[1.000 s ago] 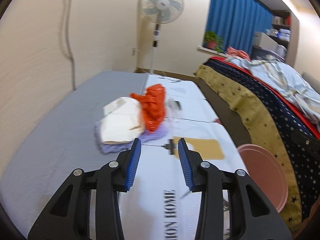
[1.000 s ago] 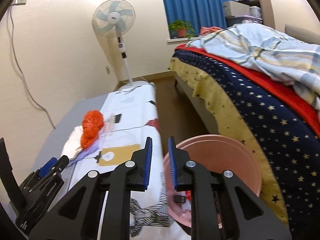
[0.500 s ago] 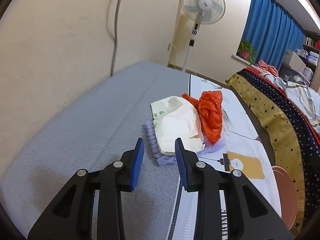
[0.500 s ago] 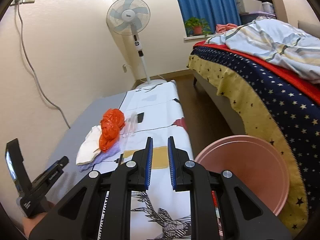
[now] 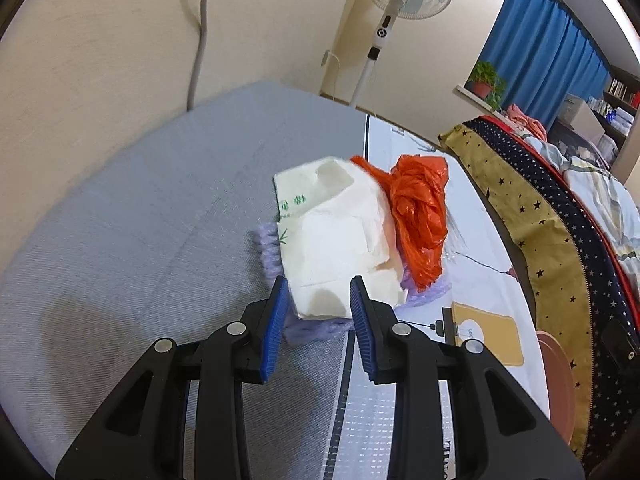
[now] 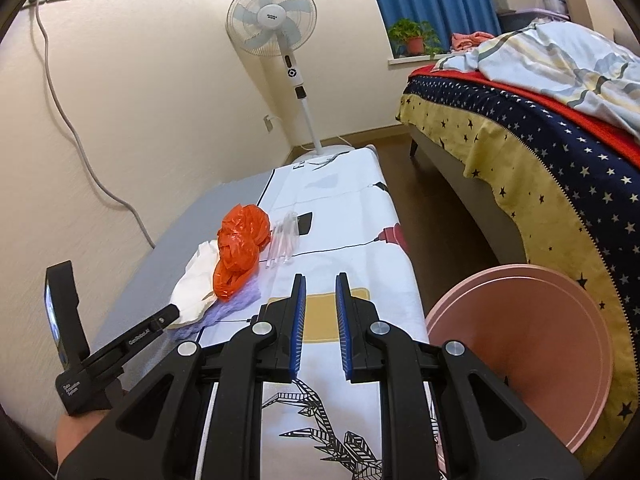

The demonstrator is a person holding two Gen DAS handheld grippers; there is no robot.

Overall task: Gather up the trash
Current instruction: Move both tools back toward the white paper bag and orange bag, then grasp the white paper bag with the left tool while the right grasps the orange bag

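Note:
A white crumpled paper wrapper [image 5: 336, 240] lies on a lilac knitted cloth [image 5: 312, 326] on the low grey pad, with an orange plastic bag [image 5: 420, 212] beside it. My left gripper [image 5: 318, 296] is open, its jaws on either side of the wrapper's near end. In the right wrist view the wrapper [image 6: 192, 292], orange bag [image 6: 238, 248] and a clear plastic wrapper [image 6: 284, 244] lie ahead on the left. My right gripper [image 6: 320, 308] is empty with a narrow gap, above the printed sheet. A pink bin [image 6: 528, 344] stands at the right.
A standing fan [image 6: 276, 40] is at the far end of the pad. A bed with a starred cover [image 6: 540, 140] runs along the right. A cable [image 6: 80, 140] hangs down the left wall. The printed white sheet [image 6: 340, 200] covers the pad's right half.
My left gripper has moved left and forward to the white wrapper, which now sits between its jaws. My right gripper has lifted away from the pink bin and opened slightly.

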